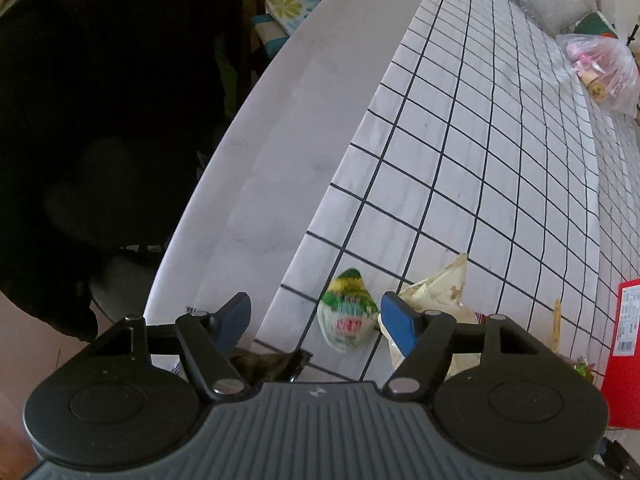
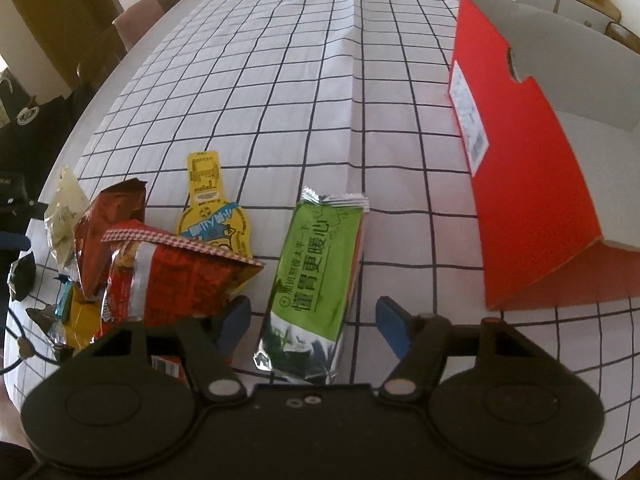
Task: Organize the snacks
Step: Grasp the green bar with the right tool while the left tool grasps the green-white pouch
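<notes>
From my left wrist camera, my left gripper [image 1: 316,322] has its fingers spread, with nothing pinched. A small green and white packet [image 1: 347,314] lies on the checked cloth [image 1: 460,152] right between the fingers. A pale wrapper [image 1: 436,292] lies just past my right finger. A bit of the red box [image 1: 624,356] shows far off to the right side. So this packet is not picked up yet.

From my right wrist camera, my right gripper [image 2: 314,322] also has its fingers spread and pinches nothing. A long green pack [image 2: 316,280] lies between them. A heap of snacks [image 2: 160,272] sits beside my left finger. The red box stands open, off past my right finger. What I can see of its inside looks bare. I think almost all the tidying is still to do.
</notes>
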`<state>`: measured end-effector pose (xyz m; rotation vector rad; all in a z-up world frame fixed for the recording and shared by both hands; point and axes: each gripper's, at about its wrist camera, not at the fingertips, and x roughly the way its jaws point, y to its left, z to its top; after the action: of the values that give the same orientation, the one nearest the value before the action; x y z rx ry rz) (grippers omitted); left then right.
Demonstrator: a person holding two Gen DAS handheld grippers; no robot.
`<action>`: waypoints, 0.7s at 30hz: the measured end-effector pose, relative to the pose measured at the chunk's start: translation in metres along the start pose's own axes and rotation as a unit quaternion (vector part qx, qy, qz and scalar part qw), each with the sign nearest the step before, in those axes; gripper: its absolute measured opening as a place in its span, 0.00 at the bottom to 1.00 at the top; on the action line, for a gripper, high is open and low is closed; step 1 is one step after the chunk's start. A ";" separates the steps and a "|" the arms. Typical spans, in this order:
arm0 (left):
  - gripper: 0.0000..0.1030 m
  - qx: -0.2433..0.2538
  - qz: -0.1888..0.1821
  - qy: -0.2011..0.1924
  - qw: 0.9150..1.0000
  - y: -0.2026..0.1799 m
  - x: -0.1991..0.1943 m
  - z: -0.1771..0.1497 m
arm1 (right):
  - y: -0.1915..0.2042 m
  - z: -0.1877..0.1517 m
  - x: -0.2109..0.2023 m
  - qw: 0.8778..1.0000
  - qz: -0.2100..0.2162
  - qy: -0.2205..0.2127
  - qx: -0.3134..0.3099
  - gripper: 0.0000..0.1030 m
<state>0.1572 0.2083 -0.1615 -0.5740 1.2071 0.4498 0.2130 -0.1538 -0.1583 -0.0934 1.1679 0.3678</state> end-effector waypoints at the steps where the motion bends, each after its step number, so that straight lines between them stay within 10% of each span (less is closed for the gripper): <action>1: 0.66 -0.001 0.001 0.002 1.000 0.000 0.002 0.001 | 0.000 0.000 0.000 1.000 -0.001 0.001 -0.002 0.67; 17: 0.59 0.024 0.023 0.015 0.999 -0.019 0.015 0.000 | 0.013 0.002 0.011 0.999 -0.035 0.000 -0.025 0.57; 21: 0.43 0.041 0.040 0.008 0.998 -0.027 0.014 -0.002 | 0.015 0.002 0.011 0.998 -0.047 -0.005 -0.035 0.47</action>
<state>0.1762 0.1861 -0.1708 -0.4608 1.2617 0.4619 0.2139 -0.1363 -0.1660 -0.2065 1.1357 0.3262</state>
